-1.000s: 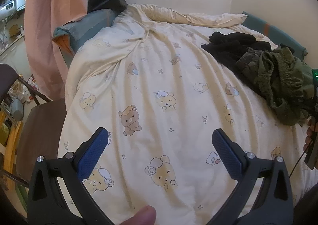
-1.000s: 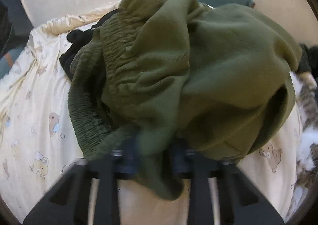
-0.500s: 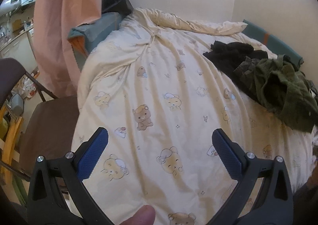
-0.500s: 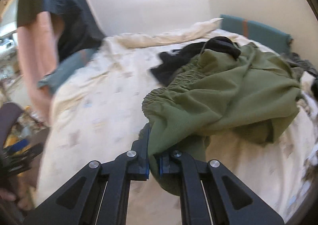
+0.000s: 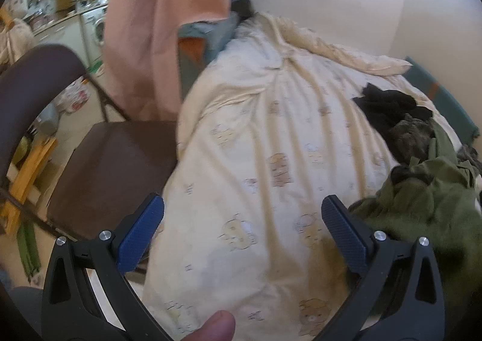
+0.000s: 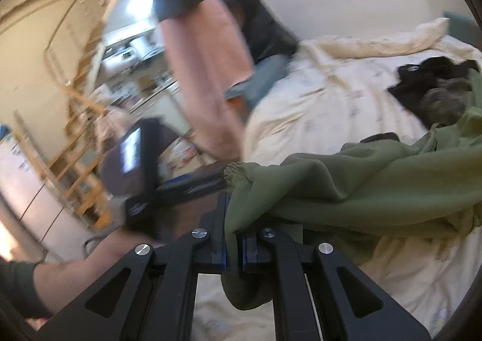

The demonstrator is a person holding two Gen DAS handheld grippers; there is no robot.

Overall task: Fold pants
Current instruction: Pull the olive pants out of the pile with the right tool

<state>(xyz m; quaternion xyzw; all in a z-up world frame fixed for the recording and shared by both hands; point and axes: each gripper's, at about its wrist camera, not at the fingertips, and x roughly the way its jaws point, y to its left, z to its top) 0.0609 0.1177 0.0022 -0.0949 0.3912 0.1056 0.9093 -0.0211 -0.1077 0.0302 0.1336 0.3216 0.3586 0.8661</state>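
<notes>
Bed (image 5: 265, 136) with a cream printed cover, serving as the folding surface; the olive green pants (image 6: 361, 190) trail from a heap at its right side toward the near edge. The right gripper (image 6: 233, 250) is clamped on a fold of the pants near what may be the gathered waistband, though blur leaves this uncertain. The left gripper (image 5: 241, 232) hangs wide and empty over the cover. To do the step well, draw the cloth clear of the black clothes (image 5: 388, 105), then pinch the opposite corner and spread it flat. The pant legs are bunched and cut off at the frame edge; the cat-like fur is not visible
</notes>
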